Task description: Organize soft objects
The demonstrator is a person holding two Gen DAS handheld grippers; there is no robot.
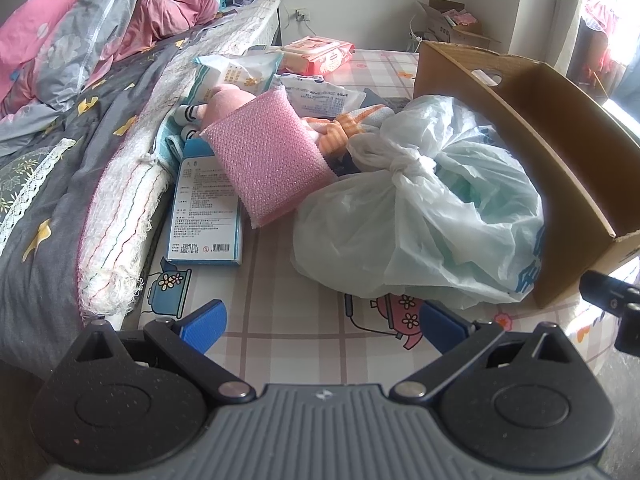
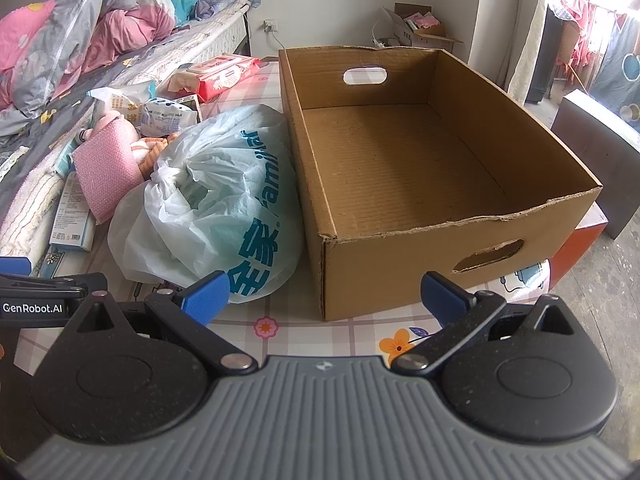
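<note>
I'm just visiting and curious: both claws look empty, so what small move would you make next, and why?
Probably ease the left gripper forward to the knot of the tied bag. Both it and the right gripper are open and hold nothing, the bag lies nearest, right beside the box, and the box has nothing in it. The knot looks like the easiest place to pinch.

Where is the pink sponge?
The pink sponge leans on the blue box, left of the tied plastic bag, beside the bed.
</note>
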